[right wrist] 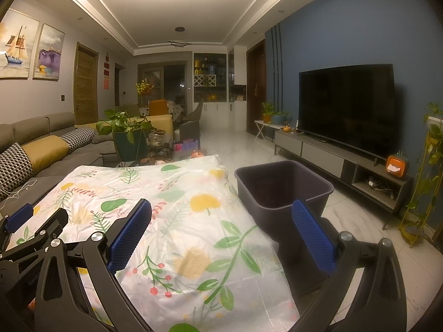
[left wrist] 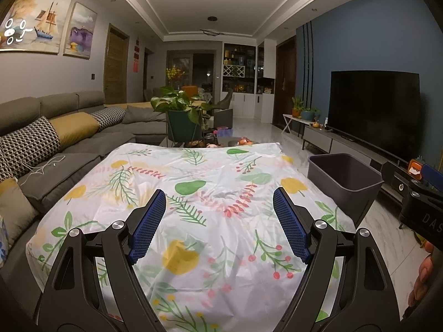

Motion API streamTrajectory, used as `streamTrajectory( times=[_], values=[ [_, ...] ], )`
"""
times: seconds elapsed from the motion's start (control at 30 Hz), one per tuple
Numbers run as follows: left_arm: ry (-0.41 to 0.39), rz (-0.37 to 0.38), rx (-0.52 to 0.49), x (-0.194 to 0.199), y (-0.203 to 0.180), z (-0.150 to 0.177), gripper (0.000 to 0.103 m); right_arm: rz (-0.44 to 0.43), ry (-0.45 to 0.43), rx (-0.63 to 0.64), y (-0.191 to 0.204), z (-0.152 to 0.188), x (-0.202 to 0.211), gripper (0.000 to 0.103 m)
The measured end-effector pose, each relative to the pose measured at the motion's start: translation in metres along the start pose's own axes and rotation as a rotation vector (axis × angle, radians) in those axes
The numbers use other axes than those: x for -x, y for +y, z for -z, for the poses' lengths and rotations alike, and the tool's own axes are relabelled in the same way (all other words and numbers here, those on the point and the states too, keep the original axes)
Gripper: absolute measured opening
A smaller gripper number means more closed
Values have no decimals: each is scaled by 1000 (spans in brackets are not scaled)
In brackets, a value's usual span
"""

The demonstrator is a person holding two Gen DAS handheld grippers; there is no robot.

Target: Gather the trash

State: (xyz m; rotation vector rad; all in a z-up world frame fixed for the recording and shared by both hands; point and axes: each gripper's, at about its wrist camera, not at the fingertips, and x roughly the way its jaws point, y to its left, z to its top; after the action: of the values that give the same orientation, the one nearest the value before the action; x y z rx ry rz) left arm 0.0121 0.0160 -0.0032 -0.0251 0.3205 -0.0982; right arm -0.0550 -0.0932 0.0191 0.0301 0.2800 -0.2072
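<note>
Left gripper (left wrist: 218,207) and right gripper (right wrist: 221,221) both wide open, holding nothing, poised over floral-clothed tabletop (left wrist: 216,166); dark bin (right wrist: 282,185) just beside tabletop's right edge.

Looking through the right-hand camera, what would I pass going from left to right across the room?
Grey sofa → potted plant → floral tablecloth → dark bin → television → small orange gadget on the TV cabinet → climbing plant on a yellow stand.
</note>
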Motion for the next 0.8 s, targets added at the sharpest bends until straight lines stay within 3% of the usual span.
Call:
streamTrajectory(
  times=[0.6,0.8],
  values=[
    [0,-12,2,-1,3,1,88,2,-2,-4,-2,3,4,98],
    [-4,-21,-5,0,2,1,96,3,-1,-5,-2,3,4,98]
  ],
)
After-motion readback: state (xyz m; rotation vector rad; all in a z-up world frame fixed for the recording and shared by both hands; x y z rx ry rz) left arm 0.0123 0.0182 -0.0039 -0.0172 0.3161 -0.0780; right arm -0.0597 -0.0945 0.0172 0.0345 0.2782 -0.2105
